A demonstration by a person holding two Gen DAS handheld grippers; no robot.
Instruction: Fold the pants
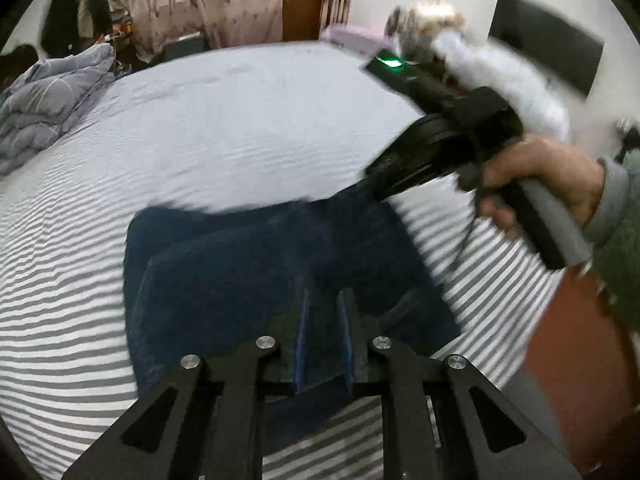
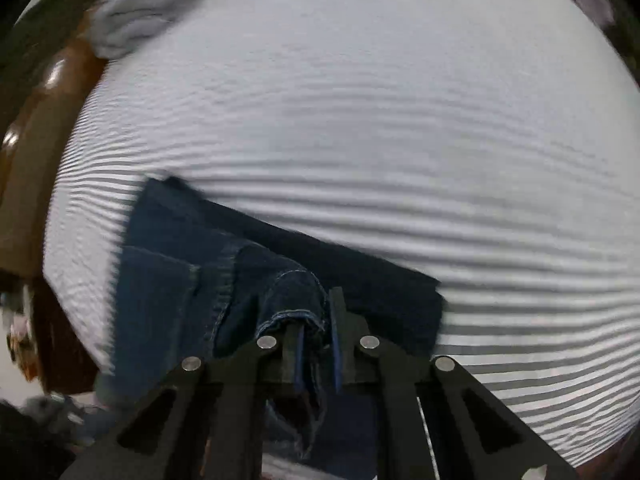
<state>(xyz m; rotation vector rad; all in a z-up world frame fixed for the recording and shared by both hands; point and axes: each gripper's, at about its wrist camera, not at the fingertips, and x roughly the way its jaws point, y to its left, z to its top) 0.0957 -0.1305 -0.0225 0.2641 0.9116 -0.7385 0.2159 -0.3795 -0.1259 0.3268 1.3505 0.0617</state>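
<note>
- Dark blue denim pants (image 1: pixel 248 280) are seen lying folded into a compact block on a bed sheet (image 1: pixel 200 140) with grey and white stripes, filling the lower centre of the left wrist view.
- At the bottom centre of that view the left gripper (image 1: pixel 324 300) is seen directly over the denim, its two fingers (image 1: pixel 303 320) drawn close together with only a narrow gap; whether cloth is pinched between them cannot be told, since the dark fingers merge with the dark fabric.
- At the right of the same frame the right gripper's black body is seen blurred, held by a hand (image 1: pixel 540 184) in a grey sleeve (image 1: pixel 616 200), its front end reaching down to the upper right edge of the pants.
- In the right wrist view the pants (image 2: pixel 180 280) are spread from the centre left to the lower centre, with a stitched seam visible.
- The right gripper (image 2: pixel 316 320) is shown at the bottom centre with its jaws nearly pressed together, and a hemmed fold of denim (image 2: pixel 296 312) is pinched between them, bunched up over the left finger.
- A crumpled grey quilt (image 1: pixel 52 96) is seen at the upper left of the left wrist view, well apart from the pants.
- A brown wooden bed frame (image 2: pixel 40 160) is seen along the left edge of the right wrist view.
</note>
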